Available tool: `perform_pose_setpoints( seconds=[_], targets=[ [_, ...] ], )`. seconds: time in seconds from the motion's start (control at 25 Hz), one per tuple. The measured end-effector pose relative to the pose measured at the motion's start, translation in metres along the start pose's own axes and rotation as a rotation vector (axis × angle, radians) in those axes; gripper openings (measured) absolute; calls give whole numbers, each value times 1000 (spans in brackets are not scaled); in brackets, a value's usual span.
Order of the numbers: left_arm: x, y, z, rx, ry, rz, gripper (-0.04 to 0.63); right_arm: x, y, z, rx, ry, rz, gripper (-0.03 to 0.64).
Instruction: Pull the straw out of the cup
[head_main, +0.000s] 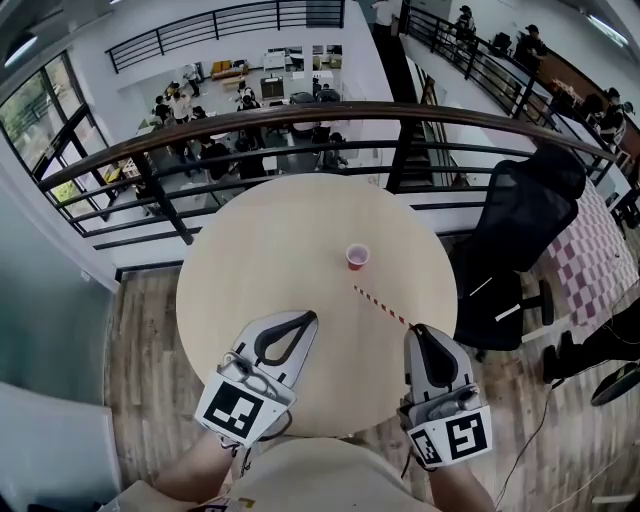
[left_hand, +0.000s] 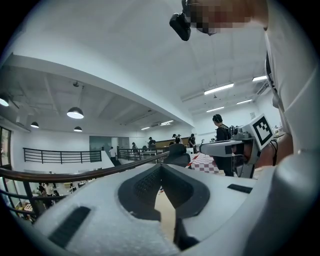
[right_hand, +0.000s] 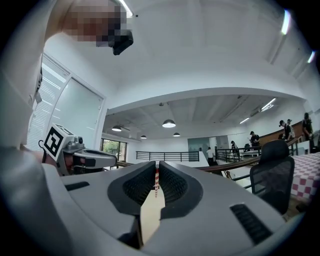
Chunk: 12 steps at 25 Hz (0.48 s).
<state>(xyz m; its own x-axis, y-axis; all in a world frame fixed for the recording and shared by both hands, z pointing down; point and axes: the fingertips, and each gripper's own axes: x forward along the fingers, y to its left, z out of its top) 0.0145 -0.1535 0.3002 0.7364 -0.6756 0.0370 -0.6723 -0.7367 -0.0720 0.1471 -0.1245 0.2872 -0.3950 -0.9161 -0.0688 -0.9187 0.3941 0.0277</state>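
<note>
Table (head_main: 250, 240): we see a round, pale wooden top with a dark railing (head_main: 300, 115) beyond its far edge and a black office chair (head_main: 525, 215) off its right edge.

Cup (head_main: 357, 257): a small red cup stands upright with its mouth open, a little right of the table's middle and well in from every edge. We see nothing inside it.

Straw (head_main: 382, 305): the red-and-white striped straw is out of the cup. It runs slantwise from the right gripper near the table's near-right edge up toward the cup. Its far end stops just short of the cup and does not touch it. We cannot tell whether the straw lies on the tabletop or hangs just over it.

Right gripper (head_main: 418, 330): it sits at the table's near-right edge and points level toward the cup. In the right gripper view its fingers are drawn narrow and pinch the straw's near end between the ribbed pads (right_hand: 142, 186).

Left gripper (head_main: 305, 318): it lies over the table's near edge, left of the right gripper and well apart from the cup and straw. In the left gripper view its fingertips meet, and we see only bare tabletop through the gap behind them. It holds nothing.
</note>
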Motion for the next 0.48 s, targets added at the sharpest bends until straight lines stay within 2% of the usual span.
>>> perform_pose_setpoints(
  seconds=[0.16,0.28,0.48],
  targets=[
    [2,2,-3,-5,4,10,14,0,-4,-6,-15,6,-9,34],
    [1,5,-4,-9,6,8,14,1,-4,-6,15,5,0,34],
    [4,11,-5,-36,-32,-7,14,2,-5,-4,4,14,12,34]
  ],
)
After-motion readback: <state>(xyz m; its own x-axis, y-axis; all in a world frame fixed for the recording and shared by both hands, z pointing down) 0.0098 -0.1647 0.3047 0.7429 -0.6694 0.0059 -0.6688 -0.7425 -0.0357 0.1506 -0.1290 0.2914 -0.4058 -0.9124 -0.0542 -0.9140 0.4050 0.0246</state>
